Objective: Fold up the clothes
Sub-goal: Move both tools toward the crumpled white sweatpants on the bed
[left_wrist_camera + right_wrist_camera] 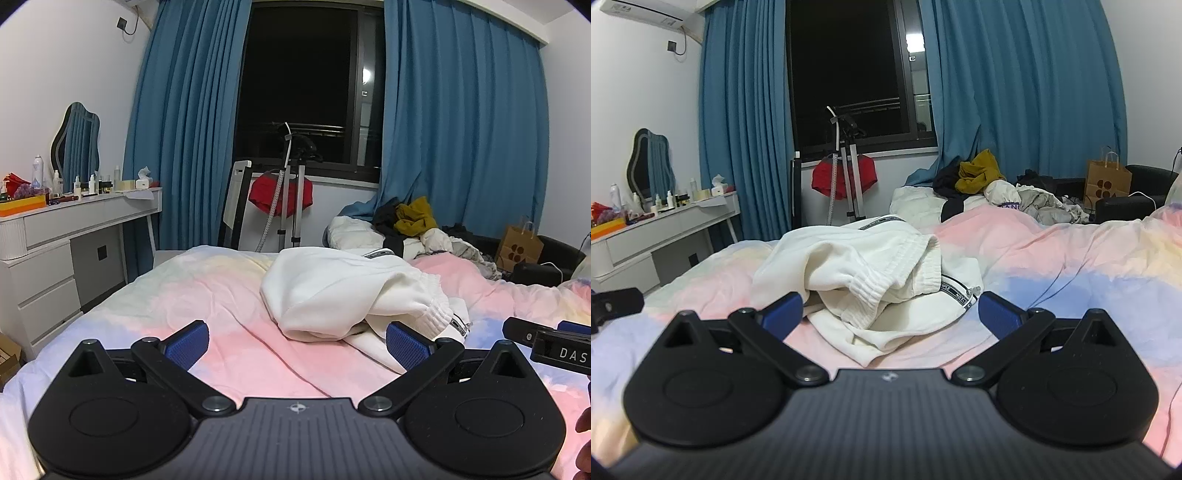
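A crumpled white garment (343, 291) with ribbed cuffs and black-lettered trim lies in a heap on the pastel pink-and-blue bedspread (207, 295). My left gripper (295, 345) is open and empty, low over the bed, with the heap just ahead and to the right of it. In the right wrist view the same garment (871, 269) lies directly ahead. My right gripper (890, 314) is open and empty, its blue pads on either side of the garment's near edge without holding it. The right gripper's tip (546, 338) shows at the left view's right edge.
A pile of other clothes (993, 184) lies at the far end of the bed. A white dressing table (77, 229) with bottles and a mirror stands to the left. A garment steamer stand (291, 192) and blue curtains are by the window. A paper bag (1106, 181) stands far right.
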A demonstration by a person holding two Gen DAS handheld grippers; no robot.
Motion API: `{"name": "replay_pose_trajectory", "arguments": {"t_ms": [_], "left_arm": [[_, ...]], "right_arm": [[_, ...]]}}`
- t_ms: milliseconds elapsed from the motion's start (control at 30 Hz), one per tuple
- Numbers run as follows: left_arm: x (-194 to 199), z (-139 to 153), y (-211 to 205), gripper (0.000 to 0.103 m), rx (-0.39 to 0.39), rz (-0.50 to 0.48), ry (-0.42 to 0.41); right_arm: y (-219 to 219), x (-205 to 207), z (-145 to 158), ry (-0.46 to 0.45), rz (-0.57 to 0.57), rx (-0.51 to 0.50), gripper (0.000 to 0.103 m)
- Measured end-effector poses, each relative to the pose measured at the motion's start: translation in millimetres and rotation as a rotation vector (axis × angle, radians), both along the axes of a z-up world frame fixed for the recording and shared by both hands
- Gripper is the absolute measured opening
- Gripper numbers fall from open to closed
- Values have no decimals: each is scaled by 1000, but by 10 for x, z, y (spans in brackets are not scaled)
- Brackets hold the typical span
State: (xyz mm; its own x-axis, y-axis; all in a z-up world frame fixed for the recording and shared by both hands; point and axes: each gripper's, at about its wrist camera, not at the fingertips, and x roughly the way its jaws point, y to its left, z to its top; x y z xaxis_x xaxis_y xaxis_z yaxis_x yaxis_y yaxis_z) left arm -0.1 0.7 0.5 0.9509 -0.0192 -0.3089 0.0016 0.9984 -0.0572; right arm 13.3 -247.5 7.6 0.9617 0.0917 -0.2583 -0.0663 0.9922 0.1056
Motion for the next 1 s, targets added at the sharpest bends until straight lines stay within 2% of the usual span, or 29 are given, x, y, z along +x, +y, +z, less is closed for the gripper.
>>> {"name": "replay_pose_trajectory", "arguments": {"t_ms": [433,600,1000], "left_arm": [[-59,-83,-52,103,-6,-21,-5],[-56,-155,-42,103,12,-10,-25],[37,-332,-270,103,67,-46,2]], "right_arm": [[-134,-18,12,3,-4,30,103],[-122,66,-31,11,-45,24,103],[-248,111,-26,4,3,84,103]]}}
